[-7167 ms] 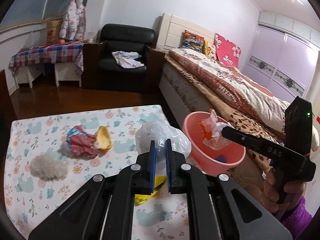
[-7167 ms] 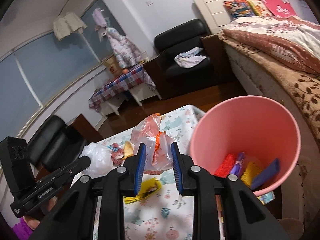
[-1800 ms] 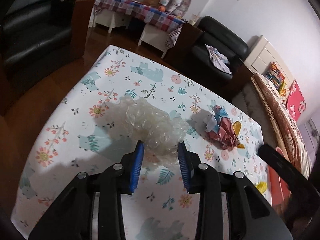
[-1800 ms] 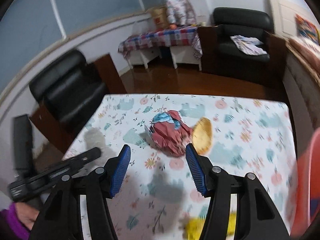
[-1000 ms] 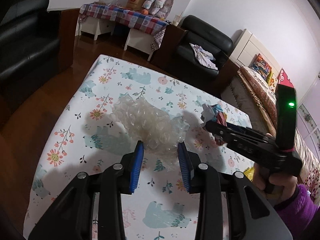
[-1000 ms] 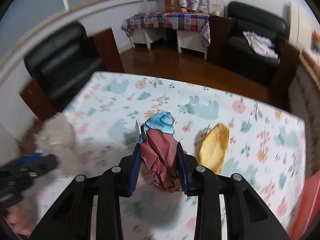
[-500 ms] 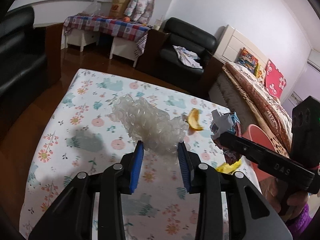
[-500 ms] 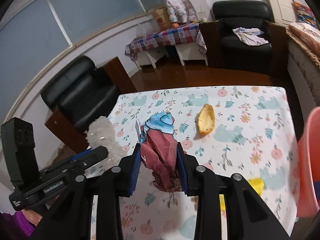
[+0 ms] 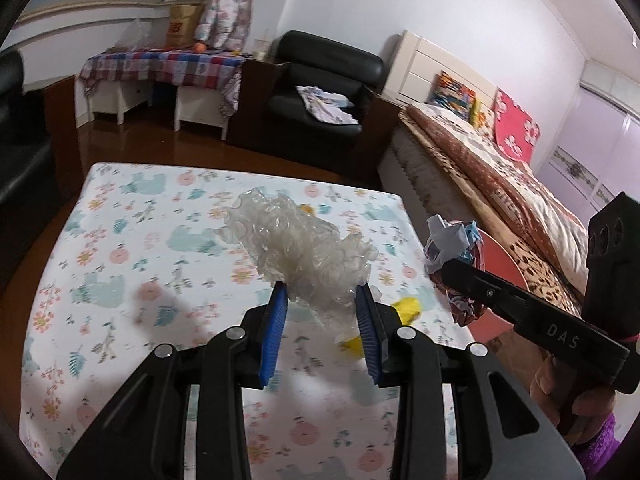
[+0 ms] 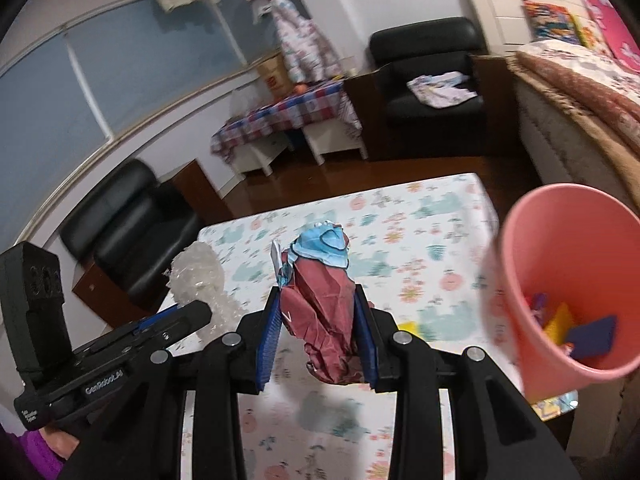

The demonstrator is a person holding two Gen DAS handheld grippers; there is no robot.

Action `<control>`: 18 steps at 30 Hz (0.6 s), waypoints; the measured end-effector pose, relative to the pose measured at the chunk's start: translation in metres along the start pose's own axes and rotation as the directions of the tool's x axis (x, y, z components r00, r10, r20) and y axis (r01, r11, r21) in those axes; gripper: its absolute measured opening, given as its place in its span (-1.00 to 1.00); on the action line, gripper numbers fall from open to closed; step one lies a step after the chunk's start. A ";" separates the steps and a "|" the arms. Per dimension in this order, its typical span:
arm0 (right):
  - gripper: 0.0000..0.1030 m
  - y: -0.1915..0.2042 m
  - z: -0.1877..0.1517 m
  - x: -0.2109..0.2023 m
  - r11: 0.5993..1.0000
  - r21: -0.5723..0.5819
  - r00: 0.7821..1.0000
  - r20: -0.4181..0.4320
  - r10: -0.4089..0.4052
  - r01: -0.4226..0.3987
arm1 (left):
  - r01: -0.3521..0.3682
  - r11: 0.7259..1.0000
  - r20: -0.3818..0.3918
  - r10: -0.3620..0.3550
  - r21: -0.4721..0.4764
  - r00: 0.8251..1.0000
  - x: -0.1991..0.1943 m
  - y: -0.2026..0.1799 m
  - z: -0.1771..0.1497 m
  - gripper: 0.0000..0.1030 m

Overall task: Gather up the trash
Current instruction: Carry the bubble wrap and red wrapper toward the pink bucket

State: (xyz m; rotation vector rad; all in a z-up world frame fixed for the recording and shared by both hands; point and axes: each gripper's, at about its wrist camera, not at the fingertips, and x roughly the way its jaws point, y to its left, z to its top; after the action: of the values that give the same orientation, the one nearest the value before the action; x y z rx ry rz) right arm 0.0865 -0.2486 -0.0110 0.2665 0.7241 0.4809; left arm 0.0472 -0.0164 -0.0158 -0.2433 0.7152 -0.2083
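My left gripper (image 9: pixel 320 304) is shut on a clump of clear bubble wrap (image 9: pixel 304 244) and holds it above the flower-print table (image 9: pixel 120 248). My right gripper (image 10: pixel 318 320) is shut on a crumpled maroon and blue wrapper (image 10: pixel 320 292), also lifted off the table (image 10: pixel 400 216). The pink bin (image 10: pixel 560 280) stands at the table's right edge, just right of the right gripper, with several coloured scraps inside. From the left wrist view the right gripper (image 9: pixel 448 276) with its wrapper (image 9: pixel 452 240) hangs in front of the bin (image 9: pixel 500 264). A yellow scrap (image 9: pixel 406 306) lies on the table beneath.
A bed (image 9: pixel 500 184) runs along the right beyond the bin. A black armchair (image 9: pixel 320 92) and a checked-cloth side table (image 9: pixel 168 68) stand past the table's far edge. Another black armchair (image 10: pixel 128 228) sits to the left over dark wooden floor.
Both grippers rose and swung right toward the pink bin, carrying the bubble wrap and the wrapper off the table. The bin has come fully into the right wrist view.
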 end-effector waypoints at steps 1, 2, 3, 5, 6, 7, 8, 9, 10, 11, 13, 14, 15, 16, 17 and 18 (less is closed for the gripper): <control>-0.34 -0.005 0.000 -0.004 1.000 0.009 1.000 0.010 -0.017 0.017 | 0.007 1.000 -0.001 -0.007 0.013 1.000 0.002 -0.007 0.001 -0.33; -0.34 -0.008 0.001 -0.007 0.999 0.015 0.999 0.019 -0.034 0.034 | 0.012 1.000 -0.001 -0.012 0.021 1.000 0.004 -0.011 0.002 -0.33; -0.34 -0.014 0.001 -0.013 0.998 0.023 0.998 0.032 -0.053 0.053 | 0.017 0.999 -0.002 -0.017 0.027 1.000 0.006 -0.016 0.003 -0.33; -0.34 -0.022 0.001 -0.018 0.997 0.039 0.996 0.046 -0.074 0.072 | 0.026 0.999 -0.004 -0.026 0.042 1.000 0.011 -0.026 0.005 -0.33; -0.34 -0.029 0.002 -0.023 0.995 0.053 0.995 0.056 -0.088 0.086 | 0.031 0.998 -0.005 -0.031 0.050 1.000 0.014 -0.031 0.007 -0.33; -0.34 -0.034 0.003 -0.024 0.994 0.062 0.993 0.062 -0.098 0.094 | 0.036 0.998 -0.008 -0.036 0.058 0.999 0.017 -0.036 0.008 -0.33; -0.34 -0.039 0.003 -0.027 0.992 0.072 0.991 0.070 -0.110 0.105 | 0.039 0.997 -0.011 -0.039 0.066 0.999 0.019 -0.041 0.008 -0.33; -0.34 -0.046 0.004 -0.032 0.989 0.087 0.988 0.082 -0.128 0.121 | 0.043 0.996 -0.014 -0.042 0.075 0.999 0.022 -0.045 0.009 -0.33; -0.34 -0.052 0.003 -0.034 0.987 0.096 0.987 0.088 -0.137 0.129 | 0.046 0.995 -0.017 -0.045 0.086 0.999 0.024 -0.049 0.011 -0.33; -0.34 -0.058 0.004 -0.035 0.985 0.108 0.985 0.093 -0.148 0.138 | 0.051 0.994 -0.021 -0.049 0.099 0.999 0.028 -0.055 0.012 -0.33; -0.34 -0.072 0.004 -0.041 0.977 0.137 0.979 0.104 -0.175 0.160 | 0.061 0.991 -0.025 -0.058 0.123 0.998 0.034 -0.066 0.015 -0.33; -0.34 -0.076 0.005 -0.041 0.975 0.144 0.977 0.106 -0.183 0.167 | 0.066 0.989 -0.026 -0.063 0.132 0.998 0.036 -0.072 0.014 -0.33; -0.34 -0.084 0.006 -0.044 0.972 0.156 0.974 0.111 -0.196 0.178 | 0.069 0.988 -0.028 -0.066 0.140 0.997 0.039 -0.076 0.014 -0.33; -0.34 -0.091 0.007 -0.047 0.967 0.167 0.970 0.117 -0.213 0.192 | 0.073 0.986 -0.030 -0.070 0.147 0.997 0.041 -0.081 0.015 -0.33; -0.34 -0.097 0.007 -0.049 0.963 0.175 0.966 0.121 -0.228 0.205 | 0.081 0.984 -0.034 -0.076 0.157 0.996 0.046 -0.088 0.016 -0.33; -0.34 -0.102 0.008 -0.050 0.959 0.182 0.963 0.124 -0.240 0.215 | 0.086 0.983 -0.038 -0.081 0.165 0.996 0.049 -0.093 0.017 -0.33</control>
State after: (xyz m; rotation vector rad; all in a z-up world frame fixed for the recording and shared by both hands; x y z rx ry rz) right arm 0.0929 -0.3616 -0.0174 0.3666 0.6443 0.1785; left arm 0.0848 -0.1155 -0.0073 -0.1111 0.7146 -0.3505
